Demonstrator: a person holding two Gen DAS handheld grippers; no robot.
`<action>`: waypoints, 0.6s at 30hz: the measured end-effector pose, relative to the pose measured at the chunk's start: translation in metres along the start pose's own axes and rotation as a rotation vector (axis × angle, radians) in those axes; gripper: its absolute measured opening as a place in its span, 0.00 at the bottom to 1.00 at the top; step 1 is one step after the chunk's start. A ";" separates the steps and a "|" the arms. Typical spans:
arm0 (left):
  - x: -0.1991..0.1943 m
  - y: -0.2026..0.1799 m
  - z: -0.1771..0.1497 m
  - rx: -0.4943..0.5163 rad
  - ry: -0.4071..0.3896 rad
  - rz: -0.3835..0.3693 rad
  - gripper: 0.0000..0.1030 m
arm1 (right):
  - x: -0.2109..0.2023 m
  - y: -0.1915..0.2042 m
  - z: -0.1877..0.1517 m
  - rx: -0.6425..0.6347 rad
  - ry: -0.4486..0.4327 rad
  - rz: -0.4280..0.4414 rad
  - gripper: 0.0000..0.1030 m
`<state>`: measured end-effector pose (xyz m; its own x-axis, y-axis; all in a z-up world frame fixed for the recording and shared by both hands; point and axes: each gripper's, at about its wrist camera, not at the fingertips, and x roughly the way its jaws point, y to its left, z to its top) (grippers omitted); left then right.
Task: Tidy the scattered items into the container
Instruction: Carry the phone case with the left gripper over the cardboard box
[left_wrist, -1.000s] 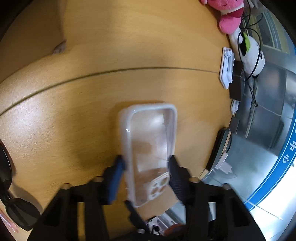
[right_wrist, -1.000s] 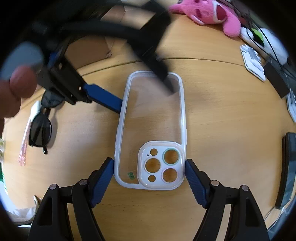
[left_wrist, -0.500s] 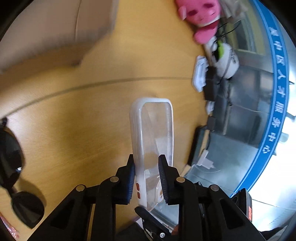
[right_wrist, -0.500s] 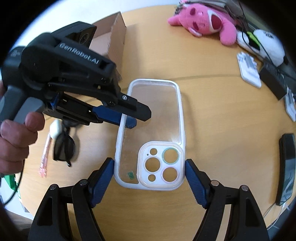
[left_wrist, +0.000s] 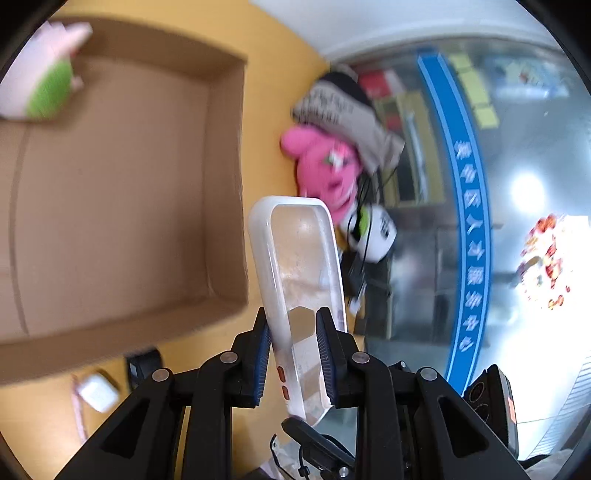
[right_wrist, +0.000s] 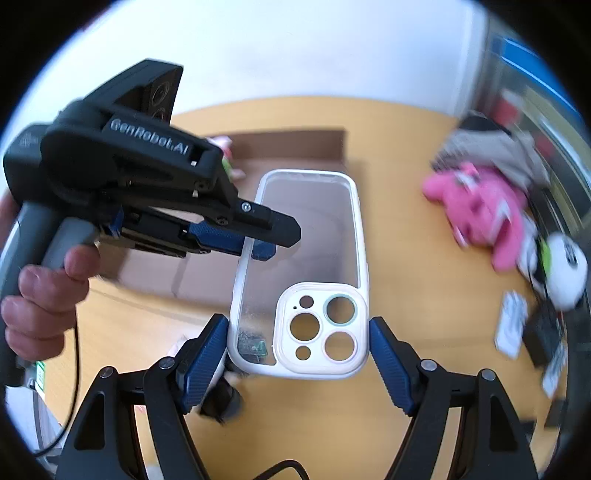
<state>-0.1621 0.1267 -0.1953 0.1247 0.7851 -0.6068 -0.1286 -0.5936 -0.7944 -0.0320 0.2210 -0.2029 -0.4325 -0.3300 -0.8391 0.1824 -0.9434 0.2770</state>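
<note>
A clear phone case with a white rim and camera cut-outs hangs above the wooden table, to the right of an open cardboard box. My left gripper is shut on one long edge of the case; in the right wrist view the left gripper comes in from the left, held by a person's hand. My right gripper spans the camera end of the case, with a blue pad against each side. The box lies beyond the case, with a pink and green soft toy inside.
A pink plush and a white round toy with cables lie at the table's right. A white strip and a black adapter sit near them. A small white item lies in front of the box.
The left jaws closed on the case's edge. Both grippers then lifted the case off the table and tilted up, bringing the cardboard box into view.
</note>
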 end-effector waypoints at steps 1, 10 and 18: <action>-0.013 0.002 0.004 -0.002 -0.021 -0.013 0.25 | -0.001 0.010 0.015 -0.020 -0.010 0.001 0.74; -0.074 0.005 0.043 0.038 -0.097 -0.061 0.25 | -0.008 0.063 0.096 -0.118 -0.015 0.057 0.74; -0.061 0.028 0.107 0.050 -0.071 -0.037 0.25 | 0.033 0.072 0.146 -0.098 0.005 0.068 0.74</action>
<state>-0.2783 0.0806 -0.1775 0.0602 0.8177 -0.5725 -0.1748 -0.5560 -0.8126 -0.1623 0.1370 -0.1419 -0.4119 -0.3925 -0.8224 0.2968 -0.9110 0.2862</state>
